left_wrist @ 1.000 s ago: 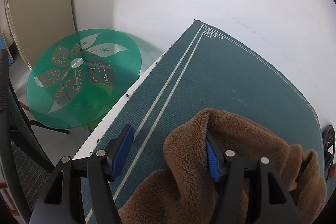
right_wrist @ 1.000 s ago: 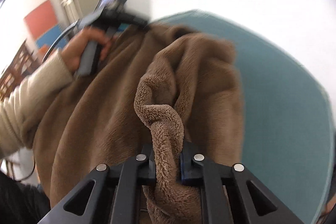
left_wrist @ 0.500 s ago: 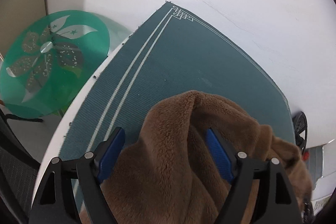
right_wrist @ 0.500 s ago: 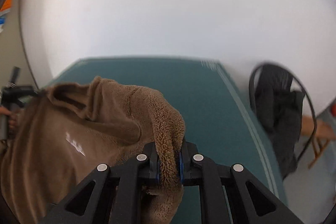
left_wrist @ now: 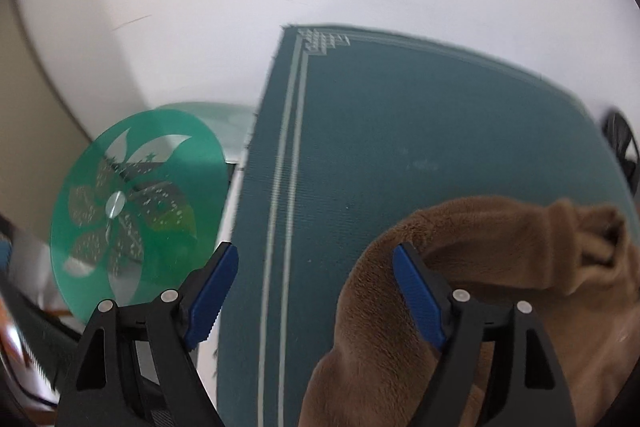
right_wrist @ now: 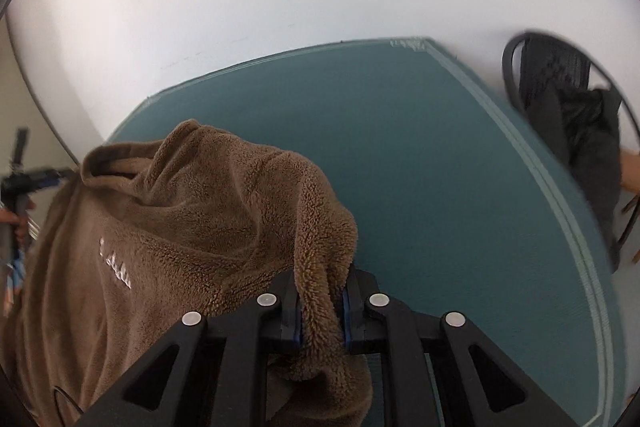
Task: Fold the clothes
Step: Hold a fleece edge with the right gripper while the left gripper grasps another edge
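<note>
A brown fleece garment [right_wrist: 192, 227] with a small white logo lies bunched on the teal mat [right_wrist: 420, 155]. In the right wrist view, my right gripper [right_wrist: 321, 307] has a thick fold of the fleece between its pads. Its jaws are opening, but the fold still fills the gap and touches both pads. In the left wrist view, my left gripper [left_wrist: 316, 291] stands wide open over the mat [left_wrist: 400, 147]. The fleece [left_wrist: 500, 267] drapes over its right finger only, and the pads press on nothing.
A round green glass table [left_wrist: 136, 215] with a flower pattern stands left of the mat's striped border. A black chair [right_wrist: 576, 115] with dark clothing stands at the right. A white wall runs behind. A hand [right_wrist: 12, 223] shows at the left edge.
My right gripper swung across over the mat with the fold, and its jaws have loosened a little. My left gripper rolled and opened wider; the fleece now hangs off its right finger.
</note>
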Motion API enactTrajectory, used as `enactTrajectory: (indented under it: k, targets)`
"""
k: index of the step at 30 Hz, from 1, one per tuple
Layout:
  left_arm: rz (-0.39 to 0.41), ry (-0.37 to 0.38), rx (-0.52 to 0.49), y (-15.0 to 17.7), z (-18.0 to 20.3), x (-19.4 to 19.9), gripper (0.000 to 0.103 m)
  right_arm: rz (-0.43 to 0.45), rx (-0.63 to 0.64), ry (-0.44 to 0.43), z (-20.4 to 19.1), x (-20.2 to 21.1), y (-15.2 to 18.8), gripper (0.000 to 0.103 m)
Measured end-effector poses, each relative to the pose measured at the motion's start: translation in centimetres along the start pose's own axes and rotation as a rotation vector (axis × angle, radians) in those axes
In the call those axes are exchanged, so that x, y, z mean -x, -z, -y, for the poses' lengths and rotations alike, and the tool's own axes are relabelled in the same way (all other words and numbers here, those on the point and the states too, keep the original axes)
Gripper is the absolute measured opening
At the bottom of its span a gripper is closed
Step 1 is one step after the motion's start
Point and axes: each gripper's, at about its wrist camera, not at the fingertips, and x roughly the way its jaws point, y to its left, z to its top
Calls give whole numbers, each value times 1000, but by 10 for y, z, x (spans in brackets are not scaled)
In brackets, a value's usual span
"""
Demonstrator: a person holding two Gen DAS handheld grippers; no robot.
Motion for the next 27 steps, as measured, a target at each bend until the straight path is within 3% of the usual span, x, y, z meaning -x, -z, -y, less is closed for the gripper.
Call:
enactTrajectory:
  k: [2,3,4,11,17,22,27]
  targets:
    - [-4,-22,-32,-3,6,-9,83,3,-33,-26,7,3,1,55]
    - [1,-34,-38,-4,7,-13,83,8,-50,-38,11,4,1,80]
    - [5,-36,-32,-4,7,-14,83,13,-66,-50,14,6,1,84]
    - [1,-18,-5,-6,-1,-22,83,21,-117,-153,17,5,-29,84]
    - [-1,-16,-63,-6,9,-27,83,-126,-39,-270,1,-41,-52,84]
    - [10,26,-95,-5,7,-28,83,-183,62,-274,-33,-62,-53,79]
    - [33,60,-133,-5,9,-27,82,-190,138,-229,-59,-56,-43,71]
